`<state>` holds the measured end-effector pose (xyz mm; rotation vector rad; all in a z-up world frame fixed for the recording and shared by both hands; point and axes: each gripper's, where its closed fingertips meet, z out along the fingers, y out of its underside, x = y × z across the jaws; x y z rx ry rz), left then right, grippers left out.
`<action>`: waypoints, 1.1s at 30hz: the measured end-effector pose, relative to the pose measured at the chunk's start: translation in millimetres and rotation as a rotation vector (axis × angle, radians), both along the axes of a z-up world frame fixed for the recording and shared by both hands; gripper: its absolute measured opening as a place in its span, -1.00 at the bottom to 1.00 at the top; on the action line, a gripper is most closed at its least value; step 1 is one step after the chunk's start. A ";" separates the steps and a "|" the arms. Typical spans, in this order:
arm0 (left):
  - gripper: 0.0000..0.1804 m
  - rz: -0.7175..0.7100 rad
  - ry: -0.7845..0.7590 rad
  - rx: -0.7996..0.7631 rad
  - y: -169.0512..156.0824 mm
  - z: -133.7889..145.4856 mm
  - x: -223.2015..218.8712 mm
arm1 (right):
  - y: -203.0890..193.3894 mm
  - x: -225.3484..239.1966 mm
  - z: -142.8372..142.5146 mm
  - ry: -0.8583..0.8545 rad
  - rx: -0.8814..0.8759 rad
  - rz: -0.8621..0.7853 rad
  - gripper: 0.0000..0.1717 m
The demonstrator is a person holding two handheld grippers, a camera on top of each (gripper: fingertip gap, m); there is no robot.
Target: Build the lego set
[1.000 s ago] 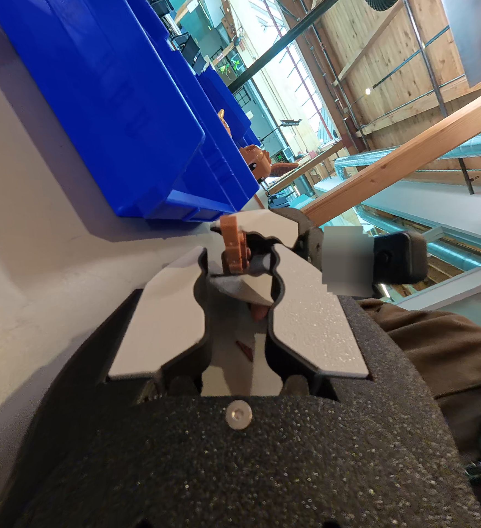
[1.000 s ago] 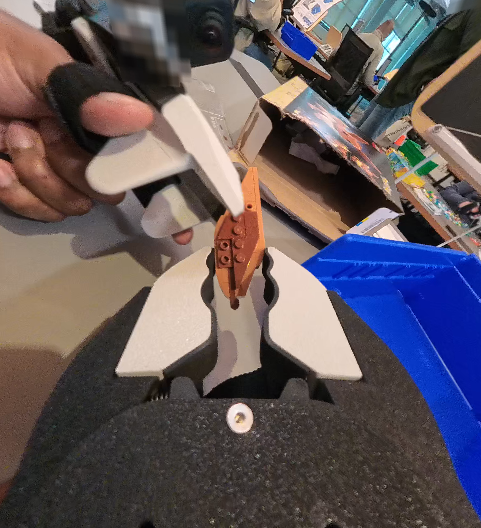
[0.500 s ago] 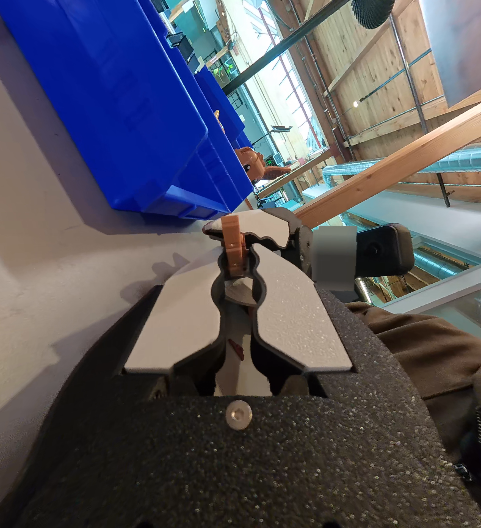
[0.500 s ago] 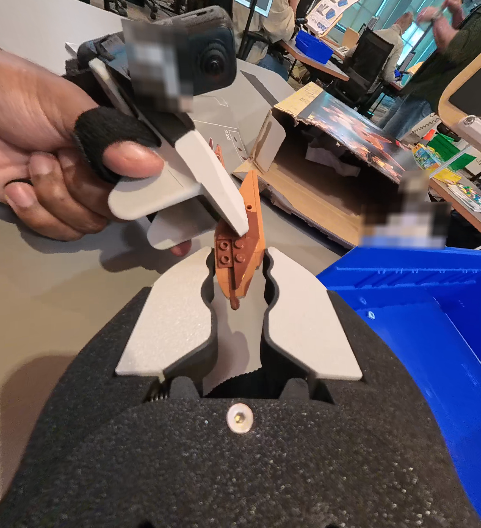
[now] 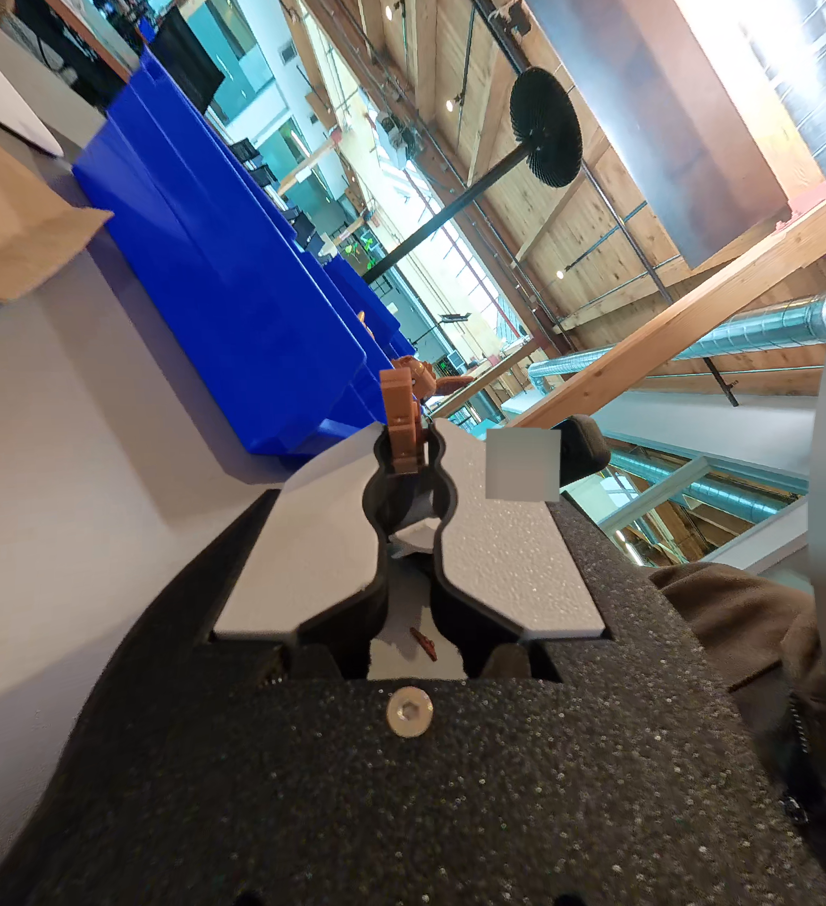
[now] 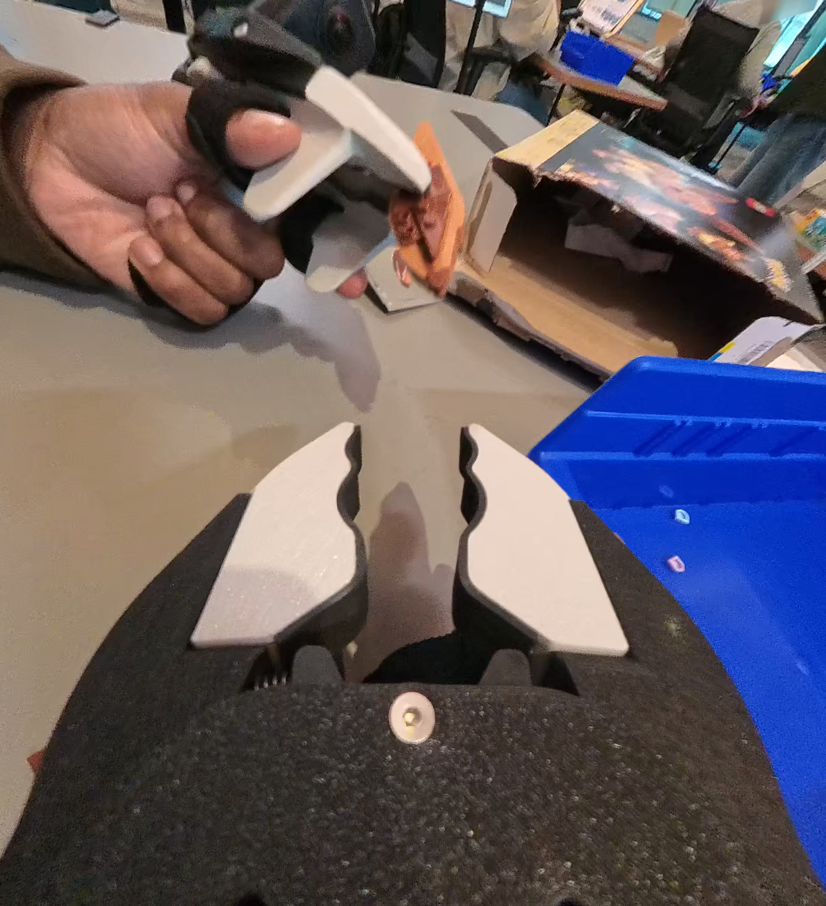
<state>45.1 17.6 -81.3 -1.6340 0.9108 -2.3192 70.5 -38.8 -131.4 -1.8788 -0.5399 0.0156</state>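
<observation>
My left gripper (image 5: 407,431) is shut on a brown brick-built piece (image 5: 401,416) that stands up out of its fingertips. In the right wrist view the same left gripper (image 6: 401,215), held by a hand (image 6: 146,196), carries that brown piece (image 6: 433,211) in the air above the grey table (image 6: 107,441). My right gripper (image 6: 408,431) is open with nothing between its fingers, low over the table and nearer the camera than the piece. A small dark red bit (image 5: 423,642) lies on the table below my left gripper.
Blue bins (image 5: 234,274) stand in a row beside my left gripper. A blue bin (image 6: 744,539) with a few small bits lies at the right of my right gripper. An opened cardboard box (image 6: 597,245) lies behind the piece. A brown figure (image 5: 421,377) stands past the bins. The tips of one gripper are about 8 cm away from the tips of the other.
The brown piece passed from right to left: my left gripper shut on it, my right gripper opened and let go. The left gripper then lifted it away and the two drew apart.
</observation>
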 end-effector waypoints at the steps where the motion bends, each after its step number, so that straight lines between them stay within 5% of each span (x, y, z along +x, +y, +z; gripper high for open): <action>1: -0.85 0.010 -0.008 -0.001 4.5 0.7 -1.9 | -0.1 -1.7 -3.8 -0.001 -0.014 0.006 -0.57; 10: -0.85 0.033 -0.018 -0.007 10.0 1.4 -4.8 | -11.8 9.6 -16.3 -0.037 -0.126 -0.077 -0.59; 21: -0.85 -0.026 0.021 -0.028 -10.9 -3.2 -4.3 | -128.7 -20.2 -38.4 0.090 -0.433 -0.183 -0.63; 33: -0.85 -0.042 0.049 -0.046 -15.0 -6.4 -5.3 | -132.6 -47.9 -59.3 0.061 -0.634 -0.335 -0.73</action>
